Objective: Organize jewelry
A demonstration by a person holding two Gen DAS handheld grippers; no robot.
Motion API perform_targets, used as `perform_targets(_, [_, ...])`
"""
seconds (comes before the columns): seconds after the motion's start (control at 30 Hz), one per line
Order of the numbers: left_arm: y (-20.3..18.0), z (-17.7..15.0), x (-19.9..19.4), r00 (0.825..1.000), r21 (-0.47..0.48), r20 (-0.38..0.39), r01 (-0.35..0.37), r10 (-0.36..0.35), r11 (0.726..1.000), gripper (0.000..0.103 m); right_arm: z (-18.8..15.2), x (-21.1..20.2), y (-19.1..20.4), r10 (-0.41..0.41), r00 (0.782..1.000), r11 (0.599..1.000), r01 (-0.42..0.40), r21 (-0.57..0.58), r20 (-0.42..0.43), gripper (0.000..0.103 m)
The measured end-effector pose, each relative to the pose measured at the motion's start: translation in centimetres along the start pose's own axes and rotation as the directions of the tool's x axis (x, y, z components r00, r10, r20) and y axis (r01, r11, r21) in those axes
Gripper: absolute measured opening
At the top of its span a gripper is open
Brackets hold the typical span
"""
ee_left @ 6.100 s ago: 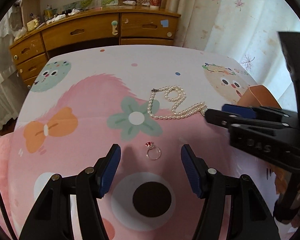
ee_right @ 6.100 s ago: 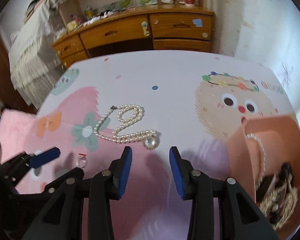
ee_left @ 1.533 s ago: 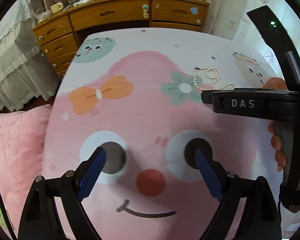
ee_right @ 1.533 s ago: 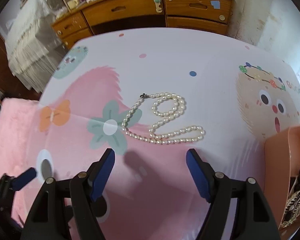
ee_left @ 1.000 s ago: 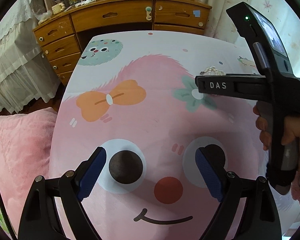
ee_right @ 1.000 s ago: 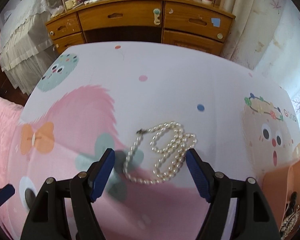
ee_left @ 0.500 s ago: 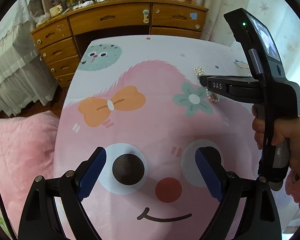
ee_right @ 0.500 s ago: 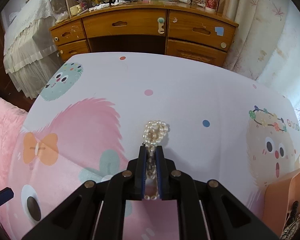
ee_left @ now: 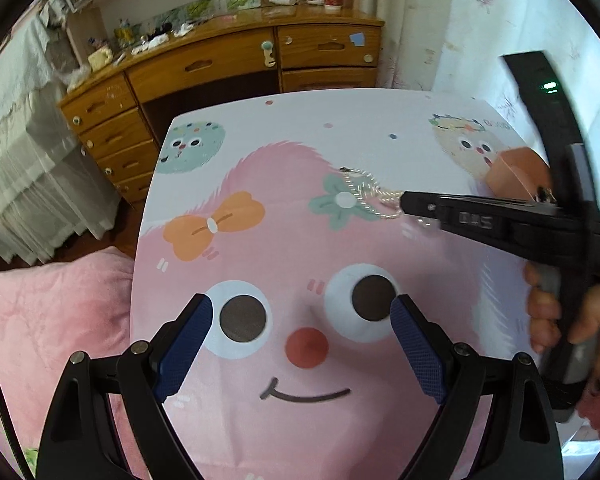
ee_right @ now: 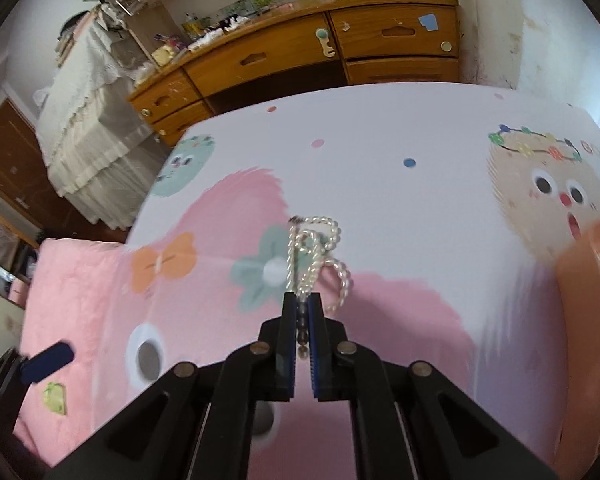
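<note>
Clamping the pearl necklace (ee_right: 318, 256), the right gripper (ee_right: 301, 304) holds its blurred loops above the green flower (ee_right: 274, 270); right of that flower the orange box (ee_right: 588, 300) is cut off, contents unclear; the left gripper (ee_left: 300, 320) gapes empty nearer than the flower

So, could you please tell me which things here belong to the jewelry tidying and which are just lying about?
Part of the job:
- pearl necklace, clamped in the right gripper
- orange box holding jewelry
- left gripper, jaws open and empty

Just lying about:
- wooden desk with clutter
- pink cushion
- cartoon tablecloth
</note>
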State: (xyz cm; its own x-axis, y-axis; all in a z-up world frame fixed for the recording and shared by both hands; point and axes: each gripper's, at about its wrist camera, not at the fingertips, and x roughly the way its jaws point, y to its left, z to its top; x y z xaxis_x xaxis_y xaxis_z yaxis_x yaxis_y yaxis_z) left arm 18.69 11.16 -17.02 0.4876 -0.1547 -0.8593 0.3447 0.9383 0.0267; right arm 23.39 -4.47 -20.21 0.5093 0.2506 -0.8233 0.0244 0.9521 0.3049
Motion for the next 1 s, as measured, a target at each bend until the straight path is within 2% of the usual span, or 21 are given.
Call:
perform_targets(0.1, [-1.6,-0.1,-1.9,1.000,0.046,0.022,-0.017,0.016,0.999,0.089,-0.9,-3.5,-0.6,0.017,1.000,1.000,-0.018,0.009,0.019,0.004])
perform_targets(0.23, [-3.8,-0.2,-5.2,0.990,0.136,0.075,-0.129,0.120,0.982,0.089,-1.1,-8.3,-1.9,0.010,0.998,1.000,-0.011,0.007,0.059,0.004])
perform_targets(0.33, [-4.9,-0.1,-7.3,0.986,0.146,0.078,-0.156,0.146,0.977,0.089,-0.9,-12.4,-3.0,-0.001,0.995,1.000,0.000,0.004,0.101,0.005])
perform_targets(0.43, [-5.6,0.0,-9.6,0.985,0.100,0.054,-0.167,0.162,0.981,0.089,-0.5,-16.3,-4.3,-0.019,0.988,1.000,0.019,0.000,0.154,0.005])
perform_targets(0.57, [-5.9,0.1,-12.2,0.985,0.019,0.042,-0.171,0.170,0.985,0.089,0.4,-21.1,-6.7,-0.002,0.974,0.999,-0.007,0.038,0.227,0.005])
perform_targets(0.73, [-6.5,0.8,-16.0,0.973,-0.030,0.081,-0.214,0.216,0.976,0.089,1.6,-26.2,-9.8,0.005,0.949,0.997,-0.027,0.066,0.315,0.005])
perform_targets(0.87, [-7.4,1.4,-18.1,0.968,-0.079,0.121,-0.213,0.221,0.974,0.089,2.2,-27.3,-12.5,0.003,0.944,0.997,-0.029,0.076,0.331,0.005])
perform_targets(1.0, [-8.6,1.9,-19.5,0.966,-0.120,0.152,-0.191,0.208,0.974,0.089,2.0,-26.0,-14.6,0.002,0.940,0.996,-0.031,0.081,0.341,0.005])
